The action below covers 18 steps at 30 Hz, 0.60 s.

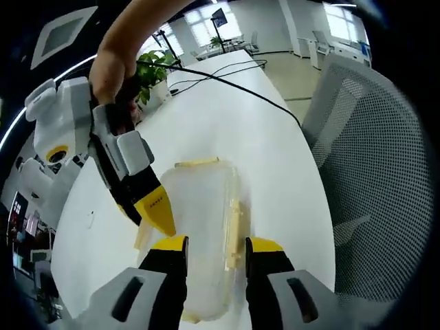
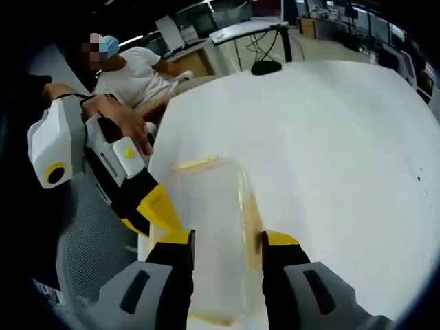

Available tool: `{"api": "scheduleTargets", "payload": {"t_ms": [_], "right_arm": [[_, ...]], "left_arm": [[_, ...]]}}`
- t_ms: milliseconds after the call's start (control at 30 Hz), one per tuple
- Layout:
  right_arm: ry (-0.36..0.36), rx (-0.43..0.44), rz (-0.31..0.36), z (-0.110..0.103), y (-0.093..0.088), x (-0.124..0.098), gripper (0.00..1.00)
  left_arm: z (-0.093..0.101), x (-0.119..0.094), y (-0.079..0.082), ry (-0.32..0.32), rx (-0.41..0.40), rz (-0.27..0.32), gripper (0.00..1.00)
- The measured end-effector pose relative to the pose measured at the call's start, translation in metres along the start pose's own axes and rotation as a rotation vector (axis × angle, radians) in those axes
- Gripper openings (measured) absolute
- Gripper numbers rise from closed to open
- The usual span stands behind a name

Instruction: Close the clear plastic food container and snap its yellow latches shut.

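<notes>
The left gripper view shows things the other does not — a green plant (image 1: 155, 72) at the far end of the white counter (image 1: 227, 117), black cables (image 1: 234, 79) running across it, and a grey mesh chair (image 1: 375, 158) on the right. The right gripper view shows a person in a white shirt (image 2: 137, 75) sitting behind the counter (image 2: 330, 137), and a hand (image 2: 127, 124) holding the left gripper (image 2: 158, 206).

The box (image 1: 203, 227) is clear plastic and lies flat on the counter, near its edge. Its lid looks to be on. A yellow latch (image 1: 197, 163) sits on its far end and another latch (image 1: 236, 223) runs along one long side.

In the left gripper view the left gripper (image 1: 216, 247) has its jaws apart, one on each side of the box. The right gripper (image 1: 155, 210) comes in from the left, its yellow tip at the box's side — I cannot tell if it is clamped on anything there.

In the right gripper view the right gripper (image 2: 227, 240) also has its jaws apart, with the box (image 2: 213, 227) between them.
</notes>
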State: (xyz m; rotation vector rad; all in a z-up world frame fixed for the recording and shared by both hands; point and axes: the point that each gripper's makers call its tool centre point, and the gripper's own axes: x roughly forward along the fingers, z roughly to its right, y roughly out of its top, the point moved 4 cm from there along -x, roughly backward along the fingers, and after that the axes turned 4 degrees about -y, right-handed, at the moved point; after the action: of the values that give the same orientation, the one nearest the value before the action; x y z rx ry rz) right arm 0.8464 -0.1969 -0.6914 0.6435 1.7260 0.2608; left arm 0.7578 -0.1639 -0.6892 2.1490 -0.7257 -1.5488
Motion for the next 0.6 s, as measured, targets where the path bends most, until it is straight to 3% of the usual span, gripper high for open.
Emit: {"api": "scheduleTargets", "payload": {"t_ms": [233, 600], "right_arm": [[0.010, 0.004, -0.029, 0.0008, 0.0009, 0.0013, 0.36], [0.031, 0.030, -0.072, -0.0006, 0.0000, 0.0032, 0.32]], "left_arm": [[0.0010, 0.0027, -0.0006, 0.009, 0.079, -0.009, 0.29], [0.0014, 0.0042, -0.0041, 0.030, 0.091, -0.001, 0.24]]}}
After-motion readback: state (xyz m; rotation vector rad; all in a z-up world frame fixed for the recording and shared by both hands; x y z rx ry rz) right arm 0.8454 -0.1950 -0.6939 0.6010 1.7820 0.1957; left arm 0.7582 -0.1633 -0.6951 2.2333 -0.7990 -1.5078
